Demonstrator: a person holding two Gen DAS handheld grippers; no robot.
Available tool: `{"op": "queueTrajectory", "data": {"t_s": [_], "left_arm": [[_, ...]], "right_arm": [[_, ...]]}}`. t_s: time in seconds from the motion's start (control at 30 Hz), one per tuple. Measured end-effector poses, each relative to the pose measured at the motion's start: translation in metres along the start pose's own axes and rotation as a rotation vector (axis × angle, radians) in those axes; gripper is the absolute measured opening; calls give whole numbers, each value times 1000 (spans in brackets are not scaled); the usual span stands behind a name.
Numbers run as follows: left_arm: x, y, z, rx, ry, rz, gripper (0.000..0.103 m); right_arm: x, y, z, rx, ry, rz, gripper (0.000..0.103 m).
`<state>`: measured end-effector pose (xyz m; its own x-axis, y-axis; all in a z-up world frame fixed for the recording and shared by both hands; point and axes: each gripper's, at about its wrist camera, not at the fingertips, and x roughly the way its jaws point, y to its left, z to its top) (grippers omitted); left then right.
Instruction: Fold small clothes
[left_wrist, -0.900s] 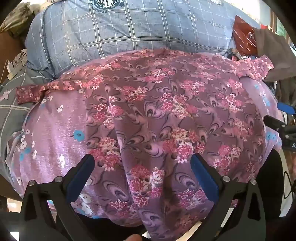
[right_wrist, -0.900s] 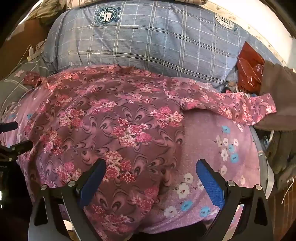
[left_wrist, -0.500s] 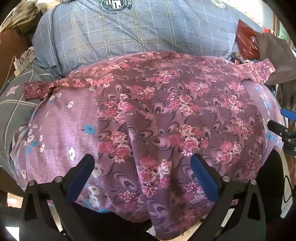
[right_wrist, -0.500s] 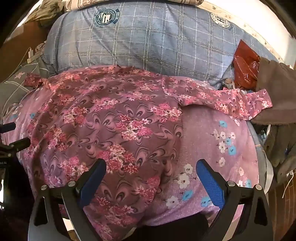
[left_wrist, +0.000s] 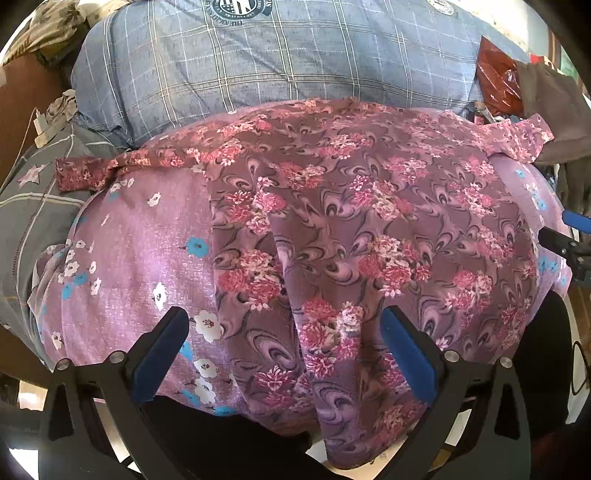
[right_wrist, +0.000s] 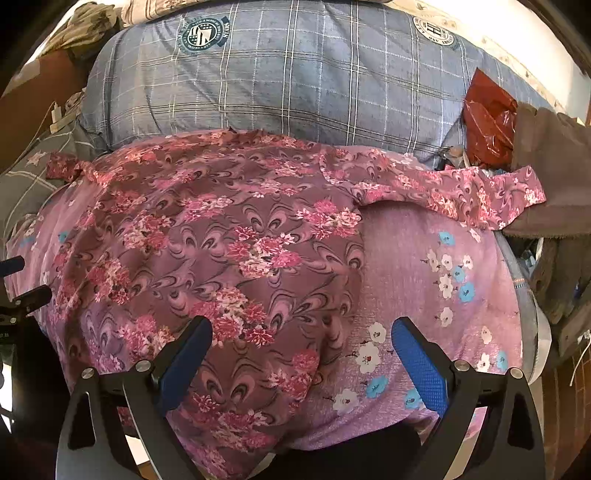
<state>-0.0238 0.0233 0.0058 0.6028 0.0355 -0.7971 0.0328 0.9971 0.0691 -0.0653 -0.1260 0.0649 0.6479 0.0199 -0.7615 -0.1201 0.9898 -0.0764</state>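
Observation:
A small maroon floral garment (left_wrist: 351, 229) lies spread flat on a lilac flowered cloth (left_wrist: 140, 258), sleeves out to both sides. Its hem hangs over the near edge. My left gripper (left_wrist: 284, 332) is open and empty, hovering over the garment's lower left part. In the right wrist view the same garment (right_wrist: 221, 229) covers the left and middle, with its right sleeve (right_wrist: 461, 192) stretched out. My right gripper (right_wrist: 301, 343) is open and empty above the garment's lower right edge, where it meets the lilac cloth (right_wrist: 424, 258). The right gripper's tip shows at the left wrist view's right edge (left_wrist: 565, 236).
A blue-grey plaid pillow (left_wrist: 277, 62) lies behind the garment. A red plastic bag (right_wrist: 487, 114) and brown cloth (right_wrist: 550, 173) sit at the back right. A grey star-print fabric (left_wrist: 33, 199) is at the left. The lilac cloth's near edge drops off below the grippers.
Both grippers stayed open and empty. The left view has shifted left over the garment, showing more lilac cloth; the right view has drawn slightly back and up.

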Motion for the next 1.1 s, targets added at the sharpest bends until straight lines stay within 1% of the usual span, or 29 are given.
{"op": "queueTrajectory", "data": {"t_s": [0.23, 0.53, 1.1], "left_arm": [[3, -5, -1, 29, 4, -6, 103], [6, -8, 1, 36, 14, -20, 103], [14, -13, 5, 51, 33, -23, 103]], "right_arm": [[0, 0, 1, -3, -7, -1, 99], [2, -3, 5, 1, -8, -3, 99], [7, -5, 6, 4, -4, -3, 99]]}}
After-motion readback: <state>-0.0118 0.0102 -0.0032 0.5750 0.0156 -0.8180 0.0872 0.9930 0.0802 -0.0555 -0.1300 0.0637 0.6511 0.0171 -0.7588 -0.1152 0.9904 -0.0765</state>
